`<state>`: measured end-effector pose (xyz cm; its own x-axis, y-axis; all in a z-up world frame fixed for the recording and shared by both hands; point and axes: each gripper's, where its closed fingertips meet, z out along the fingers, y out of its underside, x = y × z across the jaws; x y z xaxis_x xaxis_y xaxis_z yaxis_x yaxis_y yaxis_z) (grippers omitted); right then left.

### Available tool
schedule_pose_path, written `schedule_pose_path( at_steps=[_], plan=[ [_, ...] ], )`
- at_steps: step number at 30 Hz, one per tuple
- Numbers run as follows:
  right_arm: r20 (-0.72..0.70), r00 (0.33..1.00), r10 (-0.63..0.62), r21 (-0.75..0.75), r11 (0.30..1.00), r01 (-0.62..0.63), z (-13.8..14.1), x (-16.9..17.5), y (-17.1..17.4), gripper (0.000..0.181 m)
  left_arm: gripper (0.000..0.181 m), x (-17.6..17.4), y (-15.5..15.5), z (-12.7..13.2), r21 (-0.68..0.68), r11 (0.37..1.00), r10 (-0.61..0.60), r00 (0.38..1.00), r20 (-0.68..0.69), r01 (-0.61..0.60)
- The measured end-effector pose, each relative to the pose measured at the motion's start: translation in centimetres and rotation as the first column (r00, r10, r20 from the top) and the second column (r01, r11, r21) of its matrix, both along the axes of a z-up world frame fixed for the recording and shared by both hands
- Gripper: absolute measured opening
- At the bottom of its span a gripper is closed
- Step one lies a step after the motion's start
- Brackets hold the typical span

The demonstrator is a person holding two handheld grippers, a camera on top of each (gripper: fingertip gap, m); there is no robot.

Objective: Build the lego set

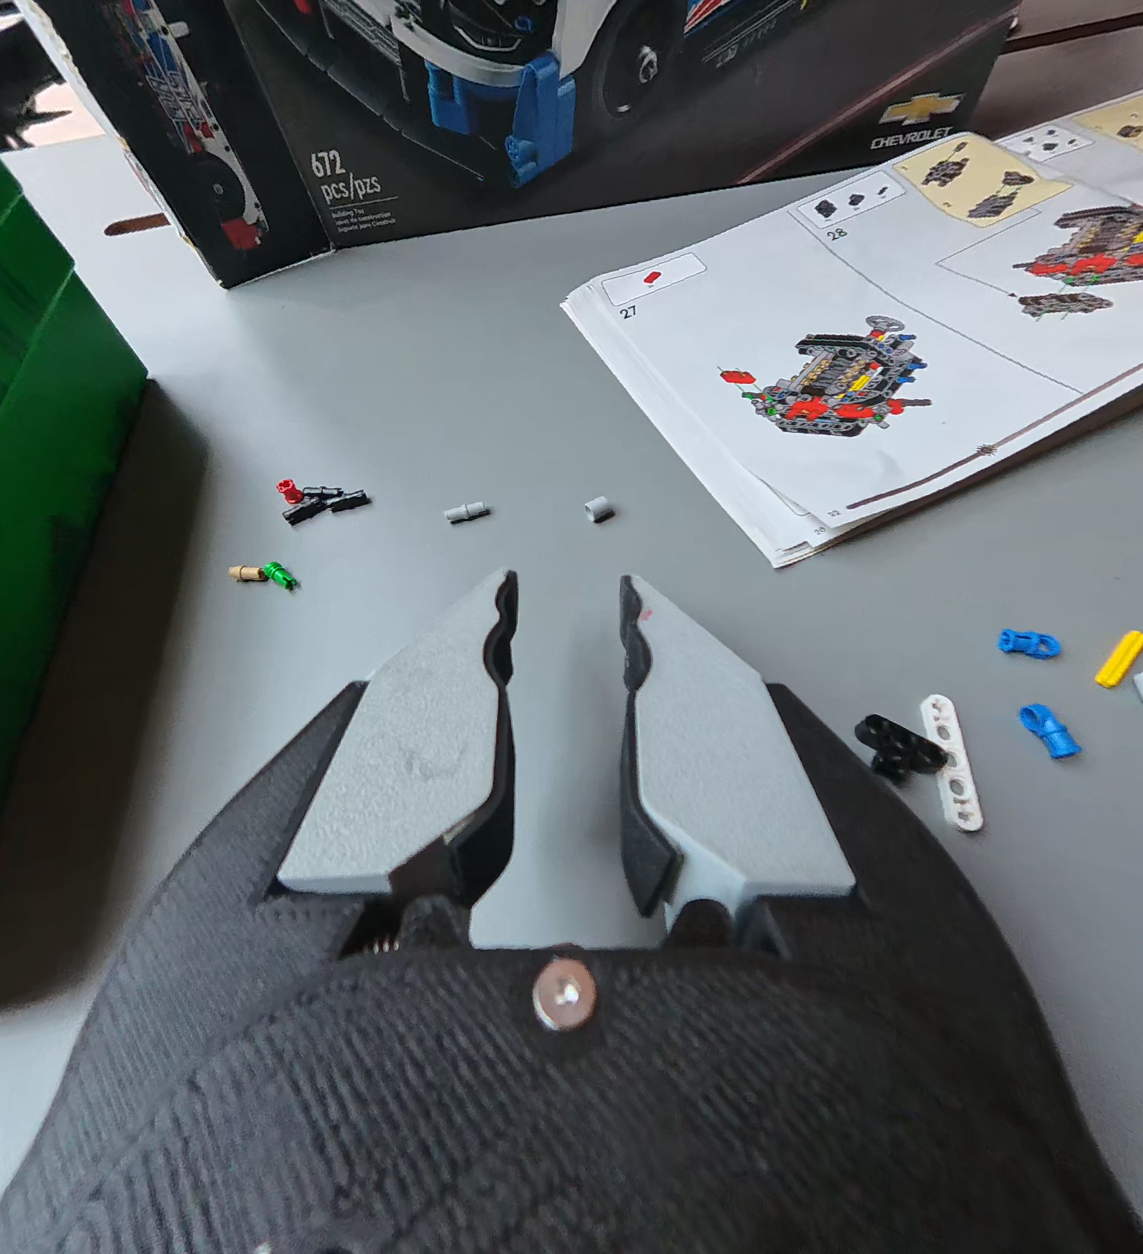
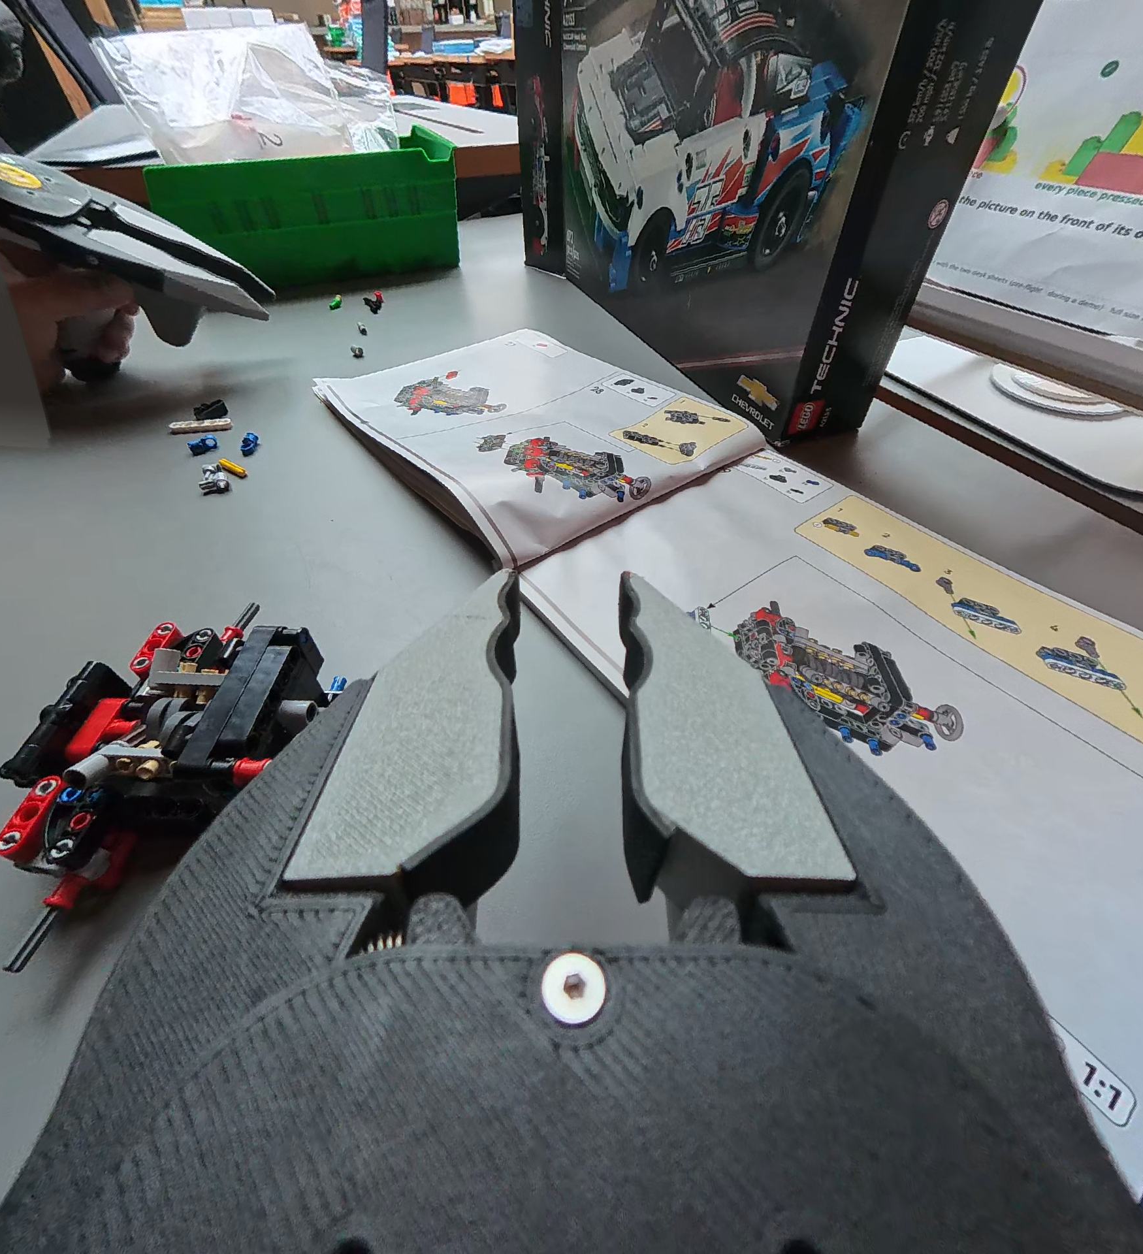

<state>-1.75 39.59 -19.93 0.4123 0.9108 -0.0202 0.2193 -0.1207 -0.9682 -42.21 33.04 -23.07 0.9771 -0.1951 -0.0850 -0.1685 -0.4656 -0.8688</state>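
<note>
Left claw [image 1: 569, 587] and right claw [image 2: 569, 587] both parted, empty. Half-built red-black lego chassis [image 2: 155, 739] sits left of right claw — small grey plastic pin [image 1: 467, 511] just ahead of left claw; pinch it squarely at mid-length.

The grey tabletop [image 2: 365, 543] fills the middle and lower part of both views. In the right wrist view, a crumpled clear plastic bag [image 2: 236, 88] sits at the upper left, rising behind a green bin. A large white printed sheet [image 2: 1084, 203] with a drawing of coloured blocks stands at the upper right edge. Below it, at the right edge, a flat white pad [image 2: 1057, 434] lies on a brown-edged surface, and a round white disc [image 2: 1050, 393] rests on it. Far back at top centre, rows of dark tables [image 2: 446, 68] with orange and blue items are too small to make out.
</note>
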Motion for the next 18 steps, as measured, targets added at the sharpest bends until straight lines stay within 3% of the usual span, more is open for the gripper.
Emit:
schedule_pose_path(
  at_steps=[8, 12, 18],
  plan=[
    [0.001, 1.0, -0.009, 0.005, 1.0, 0.009, 0.0, 0.1, 0.1, 0.026, 0.028, -3.1, 0.3, -0.7, -0.053, 0.987, 0.157, 0.987, 0.034, -0.155],
    [0.006, 1.0, -0.012, 0.007, 1.0, 0.012, 0.0, 0.0, 0.1, 0.026, 0.028, -4.3, 1.9, -0.2, -0.074, 0.989, 0.131, 0.99, 0.047, -0.127],
    [0.011, 1.0, -0.014, 0.015, 1.0, 0.013, -0.1, 0.0, 0.0, 0.026, 0.029, -6.3, 5.4, -1.0, -0.328, 0.944, -0.028, 0.999, -0.02, 0.02]
  ],
)
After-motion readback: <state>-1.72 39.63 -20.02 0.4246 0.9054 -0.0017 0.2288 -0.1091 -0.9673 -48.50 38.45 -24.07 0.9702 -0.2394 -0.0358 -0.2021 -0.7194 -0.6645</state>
